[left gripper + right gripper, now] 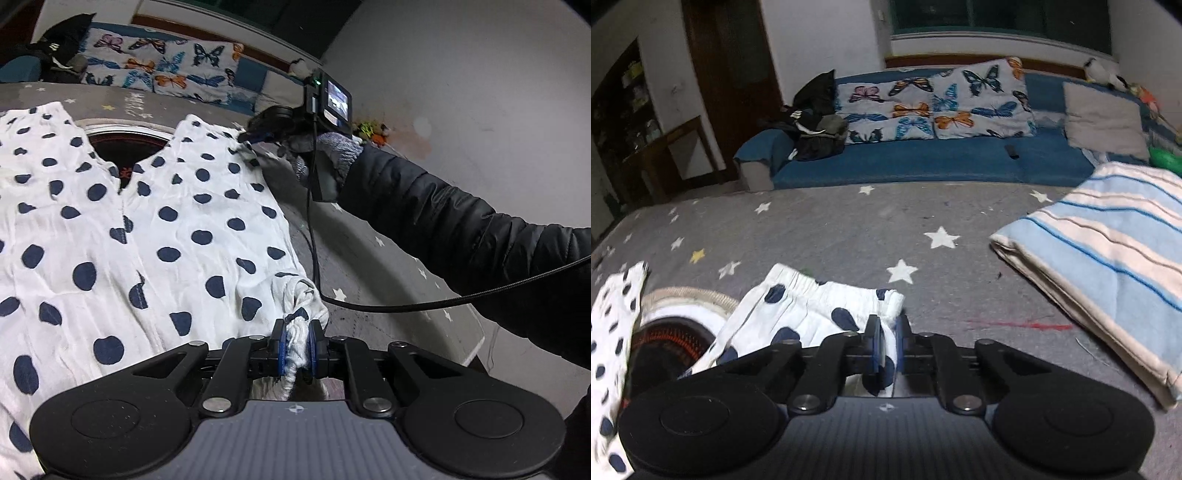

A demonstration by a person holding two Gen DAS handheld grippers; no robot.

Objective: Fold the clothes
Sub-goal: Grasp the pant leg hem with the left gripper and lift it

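Note:
A white garment with navy polka dots (147,229) lies spread on the grey star-patterned cover (369,254). My left gripper (296,332) is shut on a bunched corner of it at the near right edge. In the left wrist view my right gripper (251,138) holds the far right corner of the garment, its jaws hidden by the hand. In the right wrist view my right gripper (887,328) is shut on the elastic hem of the polka-dot garment (798,310).
A round dark opening with a pale rim (676,325) shows between the garment's two parts. A folded blue-and-cream striped blanket (1108,258) lies at the right. A blue sofa (923,158) with butterfly cushions stands behind.

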